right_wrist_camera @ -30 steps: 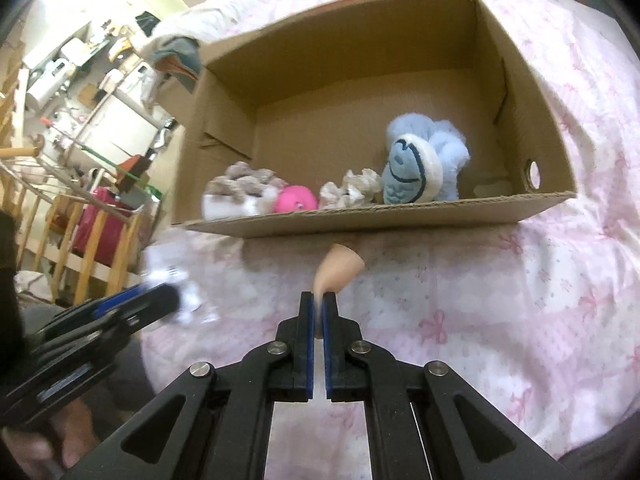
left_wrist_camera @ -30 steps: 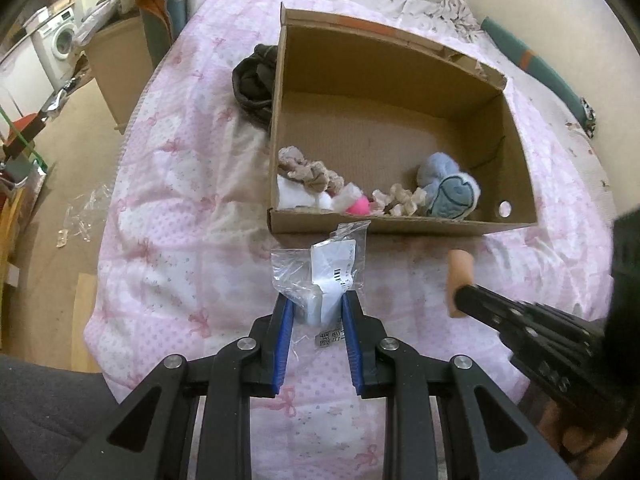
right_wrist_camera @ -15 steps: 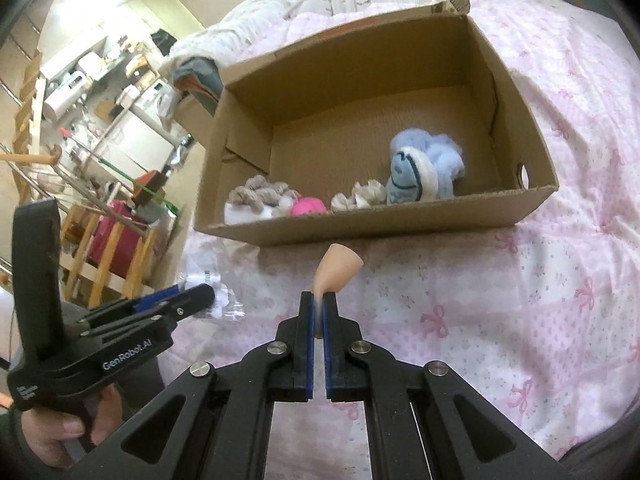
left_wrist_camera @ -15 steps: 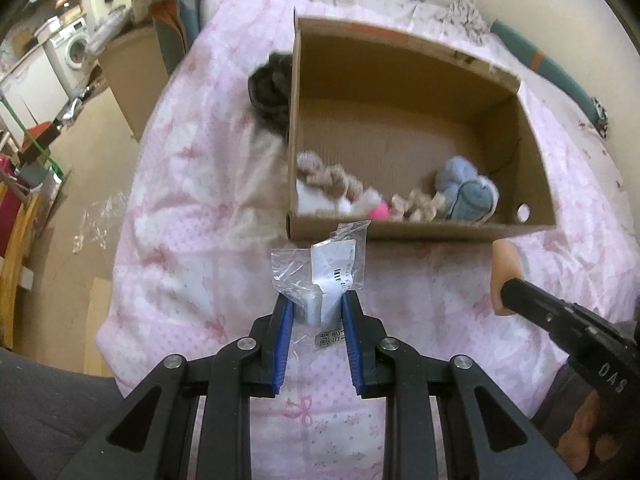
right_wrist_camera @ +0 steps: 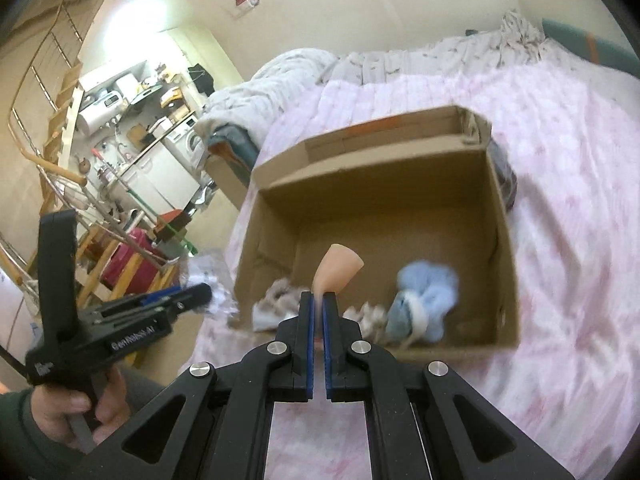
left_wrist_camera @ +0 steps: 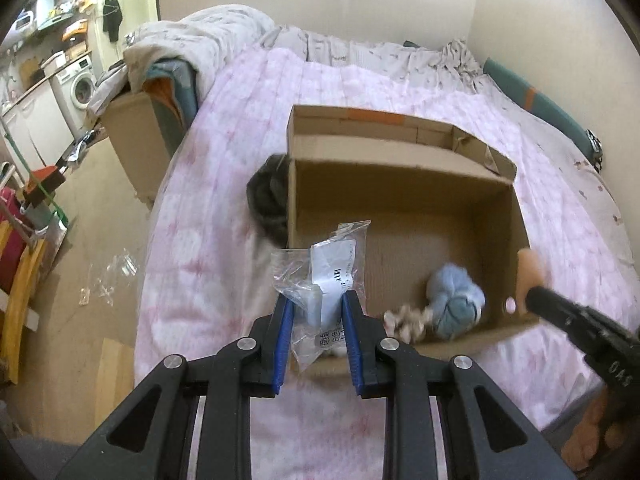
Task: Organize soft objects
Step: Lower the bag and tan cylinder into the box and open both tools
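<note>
box (left_wrist_camera: 400, 184) open-topped, toys (left_wrist_camera: 456, 304) crowd near wall

We hold the left gripper (left_wrist_camera: 316, 312) level and pointed forward, its blue-padded fingers (left_wrist_camera: 285, 320) parted only by what they clamp, a clear plastic packet (left_wrist_camera: 326, 280). From the right wrist view the same gripper (right_wrist_camera: 188, 296) shows side-on at lower left, our left hand (right_wrist_camera: 80, 408) wrapped around its handle, fingers curled on the trigger. Our right gripper (right_wrist_camera: 318, 308) has its jaws nearly together, pinching the narrow end of a peach-coloured sponge (right_wrist_camera: 336, 270). From the left wrist view it (left_wrist_camera: 534, 292) reaches in from the right edge.
</note>
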A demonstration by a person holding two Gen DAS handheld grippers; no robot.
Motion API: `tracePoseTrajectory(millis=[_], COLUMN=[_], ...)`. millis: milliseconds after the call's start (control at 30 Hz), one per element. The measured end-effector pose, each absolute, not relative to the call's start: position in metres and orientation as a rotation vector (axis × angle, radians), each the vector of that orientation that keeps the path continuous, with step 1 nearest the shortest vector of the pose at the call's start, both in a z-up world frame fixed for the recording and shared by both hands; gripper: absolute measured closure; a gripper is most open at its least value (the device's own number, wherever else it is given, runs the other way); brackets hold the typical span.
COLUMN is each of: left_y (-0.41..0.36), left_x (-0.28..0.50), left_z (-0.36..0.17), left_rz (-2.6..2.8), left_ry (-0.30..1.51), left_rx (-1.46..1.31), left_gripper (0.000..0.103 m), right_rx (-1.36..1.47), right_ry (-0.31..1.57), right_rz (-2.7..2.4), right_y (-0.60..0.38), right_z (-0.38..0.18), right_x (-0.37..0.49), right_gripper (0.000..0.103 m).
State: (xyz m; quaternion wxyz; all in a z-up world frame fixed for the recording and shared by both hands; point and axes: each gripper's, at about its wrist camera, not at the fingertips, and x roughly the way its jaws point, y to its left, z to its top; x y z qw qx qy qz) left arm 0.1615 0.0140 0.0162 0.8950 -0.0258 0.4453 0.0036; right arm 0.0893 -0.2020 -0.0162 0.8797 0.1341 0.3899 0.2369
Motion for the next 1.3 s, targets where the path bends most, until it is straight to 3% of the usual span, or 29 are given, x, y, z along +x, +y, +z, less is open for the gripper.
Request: tracePoseTrajectory(millis=[533, 1300], left_y=[-0.008, -0.006], left_x=[0.186, 0.180], left_z=[-0.039, -0.036], left_rz=[-0.029, -0.030], left_ry=[0.951, 0.923], left_rx=[0.019, 0.024], left_gripper=[0.081, 0.081], right_rx=[0.173, 0.147], right_ry=[0.986, 0.982], right_rz=[0.415, 0.410], right_y=[-0.184, -0.181], right_z=[-0.084, -0.085], right_x=[0.111, 0.107], right_gripper=[0.097, 0.097])
